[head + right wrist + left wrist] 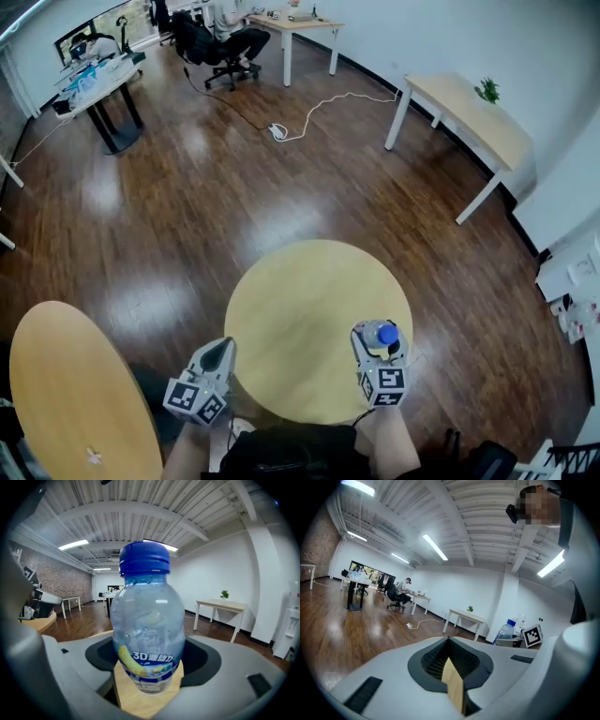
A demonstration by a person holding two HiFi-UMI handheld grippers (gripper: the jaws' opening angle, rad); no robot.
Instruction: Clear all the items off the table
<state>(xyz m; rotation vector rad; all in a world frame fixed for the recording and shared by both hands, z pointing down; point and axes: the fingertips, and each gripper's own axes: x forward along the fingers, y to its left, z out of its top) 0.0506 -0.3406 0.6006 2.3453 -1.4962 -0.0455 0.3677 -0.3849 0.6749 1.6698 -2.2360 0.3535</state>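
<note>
Right gripper view: water bottle (147, 634) is standing upright, cap up, squarely between the right gripper's (375, 345) jaws, which are clamping its lower body above the round table's (300, 300) near-right edge. Left gripper (218, 352) is sitting closed and empty, well apart at the near-left edge. Judging it's the right hand's carry.

- An open-plan office: plain white-legged desks (469, 117) stand along white walls.
- A person sits in a wheeled office chair (211, 47) at a far desk (295, 23).
- Wooden floor (187, 187), ceiling strip lights (436, 548), trailing power strip (277, 131).
</note>
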